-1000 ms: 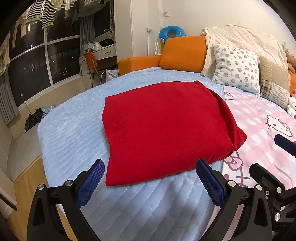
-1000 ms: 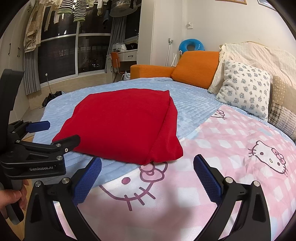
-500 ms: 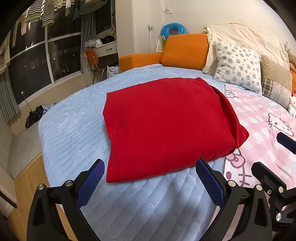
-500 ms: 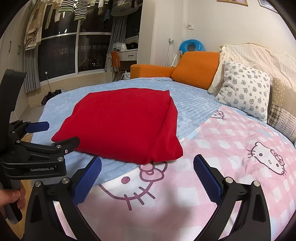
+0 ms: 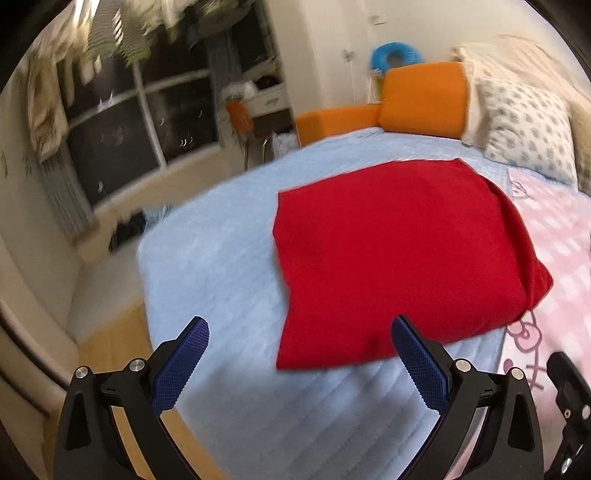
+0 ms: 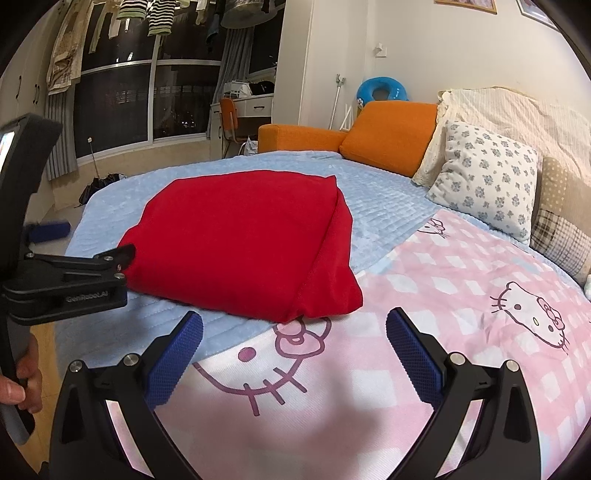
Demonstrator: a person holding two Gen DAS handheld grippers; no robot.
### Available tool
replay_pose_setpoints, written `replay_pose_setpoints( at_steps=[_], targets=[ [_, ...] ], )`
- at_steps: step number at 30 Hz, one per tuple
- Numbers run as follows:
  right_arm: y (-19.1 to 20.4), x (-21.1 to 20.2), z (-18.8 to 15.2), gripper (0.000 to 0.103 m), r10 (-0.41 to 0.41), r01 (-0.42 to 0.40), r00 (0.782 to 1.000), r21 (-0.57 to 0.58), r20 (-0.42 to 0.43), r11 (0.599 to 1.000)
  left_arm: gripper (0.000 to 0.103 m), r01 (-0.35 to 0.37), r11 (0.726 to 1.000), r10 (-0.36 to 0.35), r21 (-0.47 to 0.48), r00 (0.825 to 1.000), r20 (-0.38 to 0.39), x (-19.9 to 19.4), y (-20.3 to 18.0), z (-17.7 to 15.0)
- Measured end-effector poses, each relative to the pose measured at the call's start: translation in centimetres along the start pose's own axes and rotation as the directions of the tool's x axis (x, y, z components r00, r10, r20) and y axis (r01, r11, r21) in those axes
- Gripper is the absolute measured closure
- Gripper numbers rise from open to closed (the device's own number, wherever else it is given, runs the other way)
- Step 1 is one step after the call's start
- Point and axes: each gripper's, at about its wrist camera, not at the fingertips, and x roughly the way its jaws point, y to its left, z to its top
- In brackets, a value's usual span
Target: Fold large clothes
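A red garment (image 5: 399, 251) (image 6: 247, 240) lies folded into a flat rectangle on the light blue bedspread (image 5: 207, 273) (image 6: 380, 206). My left gripper (image 5: 299, 365) hovers open over the blue cover, short of the garment's near left corner, holding nothing. My right gripper (image 6: 293, 354) is open above the pink cat-print blanket (image 6: 461, 295), just short of the garment's near right corner, and also holds nothing. The left gripper's body (image 6: 66, 280) and a hand (image 6: 22, 380) on its grip show at the left edge of the right wrist view.
Orange cushions (image 6: 388, 136), a flowered pillow (image 6: 484, 177) and a cream blanket (image 6: 517, 114) line the bed's far side. The bed's left edge drops to a wooden floor (image 5: 110, 339). A window (image 6: 110, 107), hanging laundry (image 6: 144, 14) and a desk with a chair (image 6: 240, 107) stand beyond.
The left wrist view has swung left and blurred, so the garment now sits to the right of the left gripper. The right gripper has barely moved. The garment lies as before.
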Motion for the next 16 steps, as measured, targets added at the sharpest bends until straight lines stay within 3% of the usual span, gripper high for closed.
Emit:
replay_pose_setpoints(
  at_steps=[2, 5, 6, 16],
  targets=[
    [0.0, 0.05, -0.03, 0.005, -0.001, 0.001, 1.0, -0.004, 0.0, 1.0, 0.003, 0.074, 0.997, -0.074, -0.022, 0.997, 0.013, -0.36, 0.04, 0.0],
    [-0.03, 0.05, -0.08, 0.005, -0.005, 0.005, 1.0, -0.005, 0.0, 1.0, 0.003, 0.209, 0.974, -0.206, -0.088, 0.978, 0.045, -0.74, 0.58, -0.15],
    [-0.07, 0.05, -0.07, 0.005, -0.005, 0.005, 1.0, -0.003, -0.001, 1.0, 0.003, 0.224, 0.97, -0.221, -0.098, 0.974, 0.039, -0.68, 0.61, -0.11],
    [-0.07, 0.06, -0.1, 0.005, -0.005, 0.005, 1.0, -0.005, -0.004, 1.0, 0.003, 0.2, 0.978, -0.2, -0.052, 0.98, 0.0, -0.07, 0.37, -0.27]
  ],
)
